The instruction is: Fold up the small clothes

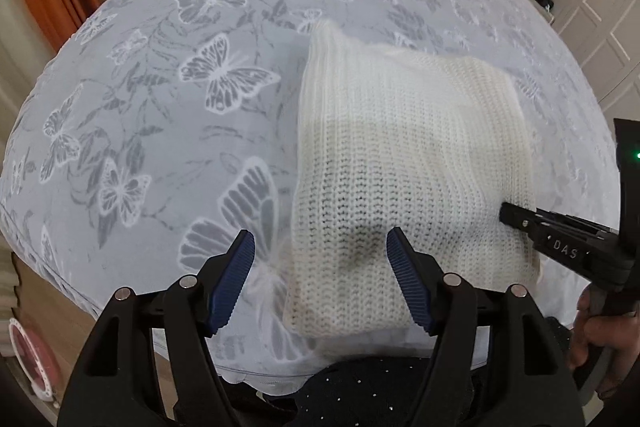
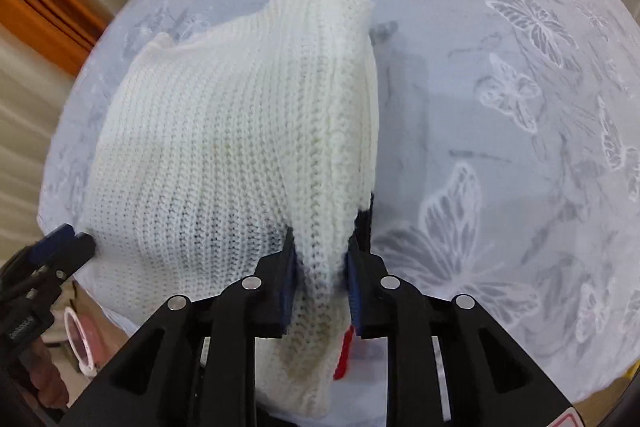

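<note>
Right gripper (image 2: 320,259) pinched on the white knit (image 2: 224,147); left gripper (image 1: 320,263) spread above its near edge.

A cream-white knitted garment (image 1: 404,163), chunky in stitch with a ribbed band along one edge, lies partly folded on the butterfly-patterned bedspread near the bed's front edge. Seen from the left wrist view, it forms a rough rectangle with its ribbed side toward the left and one far corner standing up in a point. Seen from the right wrist view, the garment's (image 2: 240,147) near right portion is gathered into a narrow raised fold, lifted off the bed.
</note>
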The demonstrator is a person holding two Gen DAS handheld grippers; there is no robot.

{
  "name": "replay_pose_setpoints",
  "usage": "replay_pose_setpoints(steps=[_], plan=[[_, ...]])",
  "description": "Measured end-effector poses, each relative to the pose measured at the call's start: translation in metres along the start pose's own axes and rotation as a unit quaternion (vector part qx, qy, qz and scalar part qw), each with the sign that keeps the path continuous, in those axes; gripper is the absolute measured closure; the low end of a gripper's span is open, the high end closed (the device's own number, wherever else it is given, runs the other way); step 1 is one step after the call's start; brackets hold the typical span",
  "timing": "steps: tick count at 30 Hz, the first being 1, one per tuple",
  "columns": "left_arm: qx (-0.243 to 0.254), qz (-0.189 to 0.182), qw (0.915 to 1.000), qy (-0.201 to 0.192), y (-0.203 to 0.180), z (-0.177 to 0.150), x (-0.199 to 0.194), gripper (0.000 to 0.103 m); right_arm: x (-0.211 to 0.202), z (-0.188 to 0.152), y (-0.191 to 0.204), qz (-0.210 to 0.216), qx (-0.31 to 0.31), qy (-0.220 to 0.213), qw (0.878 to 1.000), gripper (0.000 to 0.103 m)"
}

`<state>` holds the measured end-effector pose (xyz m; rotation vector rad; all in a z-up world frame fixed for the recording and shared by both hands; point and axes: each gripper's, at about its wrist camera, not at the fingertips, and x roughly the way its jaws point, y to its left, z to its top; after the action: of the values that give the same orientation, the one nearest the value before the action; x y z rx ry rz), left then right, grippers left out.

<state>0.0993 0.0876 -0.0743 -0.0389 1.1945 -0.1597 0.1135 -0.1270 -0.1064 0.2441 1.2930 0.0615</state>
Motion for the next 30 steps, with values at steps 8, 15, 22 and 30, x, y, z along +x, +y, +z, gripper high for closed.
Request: replay_pose_setpoints(steps=[8,15,22,30], plan=[[0.015,0.016,0.9998,0.0,-0.003,-0.004,0.002,0.037,-0.082,-0.017,0.032,0.023,-0.043,-0.094,0.994,0.082],[0.013,0.023,0.9996,-0.005,-0.006,-0.007,-0.006,0.037,-0.009,-0.012,0.006,-0.028,-0.048,-0.004,0.998,0.084],[0.031,0.063,0.9945,-0.078,-0.013,-0.016,-0.04,0.016,-0.102,-0.026,0.017,-0.008,-0.03,-0.114,0.993,0.064],[-0.009,0.028,0.9922,-0.121,-0.027,-0.039,-0.065,0.008,-0.113,-0.072,0.026,-0.048,-0.036,-0.175,0.983,0.034]])
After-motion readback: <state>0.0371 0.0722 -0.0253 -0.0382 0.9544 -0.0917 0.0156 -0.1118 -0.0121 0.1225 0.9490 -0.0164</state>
